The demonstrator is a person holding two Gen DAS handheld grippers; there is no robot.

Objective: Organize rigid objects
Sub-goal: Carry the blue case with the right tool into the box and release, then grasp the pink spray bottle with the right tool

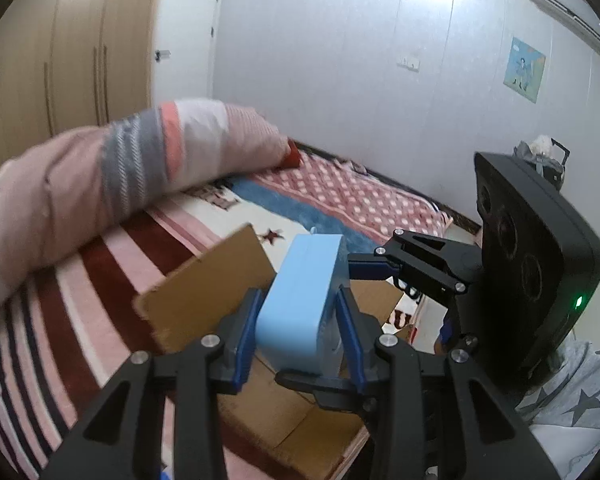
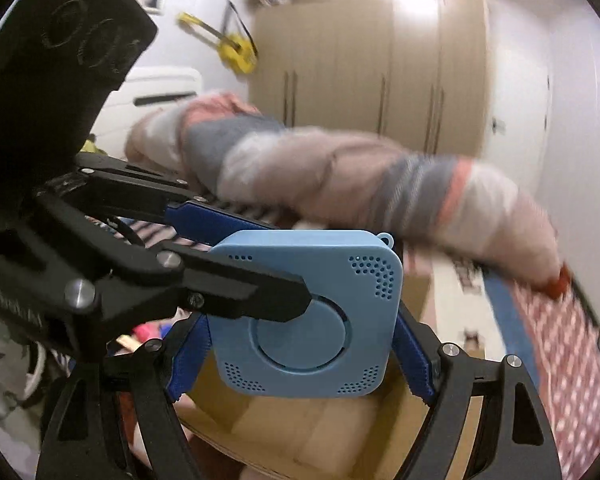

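A light blue square plastic device (image 1: 300, 300) with a round centre and dotted vents is held in the air over an open cardboard box (image 1: 204, 300) on the bed. My left gripper (image 1: 298, 332) is shut on its two flat faces. The same device fills the right wrist view (image 2: 312, 316). My right gripper (image 2: 300, 356) has its blue pads (image 2: 188, 360) at the device's two side edges; whether they press on it I cannot tell. The left gripper's fingers (image 2: 236, 292) cross the device from the left. The right gripper also shows in the left wrist view (image 1: 374, 268).
The box's inside (image 2: 300, 424) lies right under the device. The bed has a striped blanket (image 1: 80, 320) and a red dotted cover (image 1: 352, 196). A person's sleeved arm (image 1: 120, 180) reaches across the bed. Wardrobes (image 2: 380, 60) stand behind.
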